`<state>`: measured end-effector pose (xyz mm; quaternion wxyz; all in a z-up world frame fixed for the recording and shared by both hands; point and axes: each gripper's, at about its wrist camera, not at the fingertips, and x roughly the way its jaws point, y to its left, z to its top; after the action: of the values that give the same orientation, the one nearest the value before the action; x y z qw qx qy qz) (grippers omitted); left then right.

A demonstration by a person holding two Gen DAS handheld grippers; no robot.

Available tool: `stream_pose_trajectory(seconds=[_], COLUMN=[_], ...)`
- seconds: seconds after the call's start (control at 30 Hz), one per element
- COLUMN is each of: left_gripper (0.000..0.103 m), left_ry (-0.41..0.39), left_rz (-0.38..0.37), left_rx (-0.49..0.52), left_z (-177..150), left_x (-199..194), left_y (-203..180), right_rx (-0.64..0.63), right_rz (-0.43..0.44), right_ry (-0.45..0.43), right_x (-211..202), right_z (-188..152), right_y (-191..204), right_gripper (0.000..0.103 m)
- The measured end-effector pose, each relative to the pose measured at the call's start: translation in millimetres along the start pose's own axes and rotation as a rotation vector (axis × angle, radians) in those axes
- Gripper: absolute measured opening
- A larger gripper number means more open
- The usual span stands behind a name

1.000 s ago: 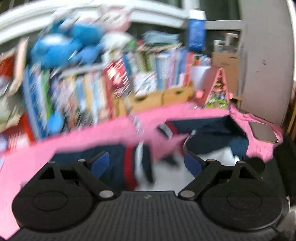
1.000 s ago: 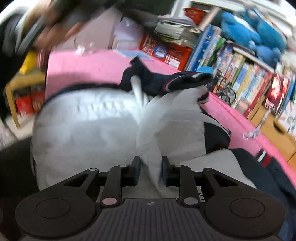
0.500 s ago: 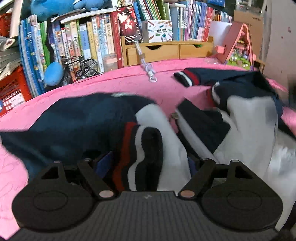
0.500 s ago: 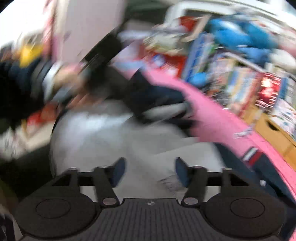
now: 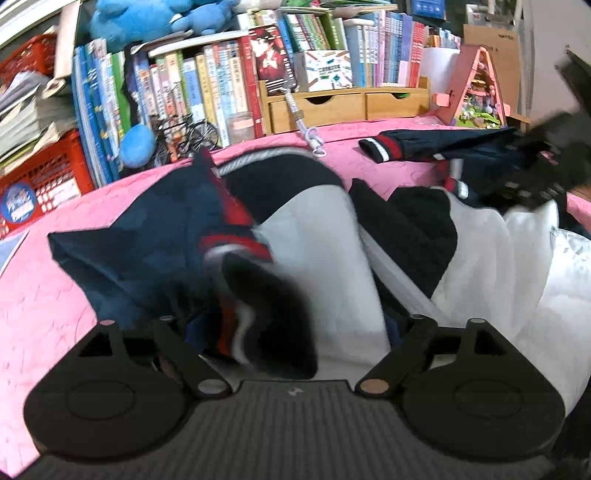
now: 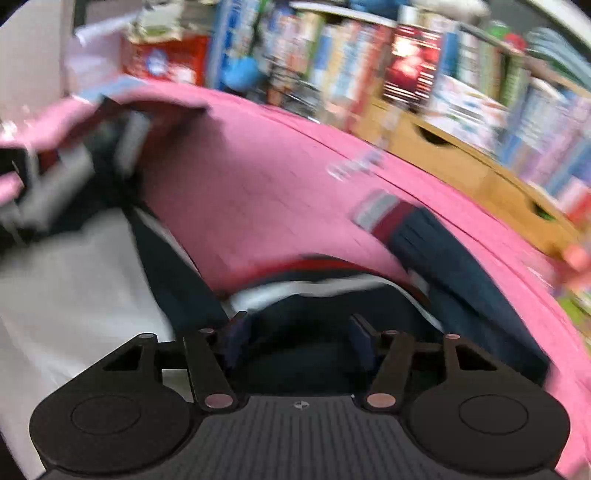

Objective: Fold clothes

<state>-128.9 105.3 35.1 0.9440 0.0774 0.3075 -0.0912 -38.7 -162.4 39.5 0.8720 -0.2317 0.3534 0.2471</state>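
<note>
**Ann:** Jacket (image 5: 325,236) first, in the left wrist view. Where is it?

**Ben:** It lies crumpled on the pink cloth (image 5: 55,295), filling the middle and right of the frame. It is dark blue and white. Its long way runs from left to right. One sleeve (image 5: 417,146) lies at the upper right, and its striped cuff points left.

**Ann:** And the left gripper (image 5: 291,328)?

**Ben:** Its jaws are spread wide and opening. A striped cuff (image 5: 258,325) sits between them, but the pads do not press it.

**Ann:** What is behind?

**Ben:** Books (image 5: 207,85) in a row across the top, blue plush toys (image 5: 147,22) above them, and wooden drawers (image 5: 347,105).

**Ann:** Now the right wrist view.

**Ben:** It is blurry. The right gripper (image 6: 297,339) is half spread and closing, over dark blue jacket cloth at the bottom middle. I see nothing pinched. White cloth fills the lower left. A sleeve runs up toward the right, and its cuff points to the upper left. Pink cloth fills the middle.
</note>
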Motion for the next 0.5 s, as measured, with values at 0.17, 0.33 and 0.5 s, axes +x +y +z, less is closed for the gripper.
stream_pose_trajectory(seconds=[0.17,0.33,0.5], left_gripper=[0.09,0.095,0.096], left_ry=[0.01,0.029,0.01], left_rz=[0.003,-0.008,-0.055], left_rx=[-0.04,-0.177,-0.419], left_z=[-5,-20,-47], left_x=[-9,-30,-48], left_y=[3,28,65], right_rx=[0.336,0.283,0.193], right_rz=[0.054,0.023,0.084], right_ry=[-0.015,-0.053,-0.191], right_x=[-22,-39,-60], right_z=[-62,-54,-27], right_y=[-46,-38,-25], right_gripper=[0.069,0.07,0.077])
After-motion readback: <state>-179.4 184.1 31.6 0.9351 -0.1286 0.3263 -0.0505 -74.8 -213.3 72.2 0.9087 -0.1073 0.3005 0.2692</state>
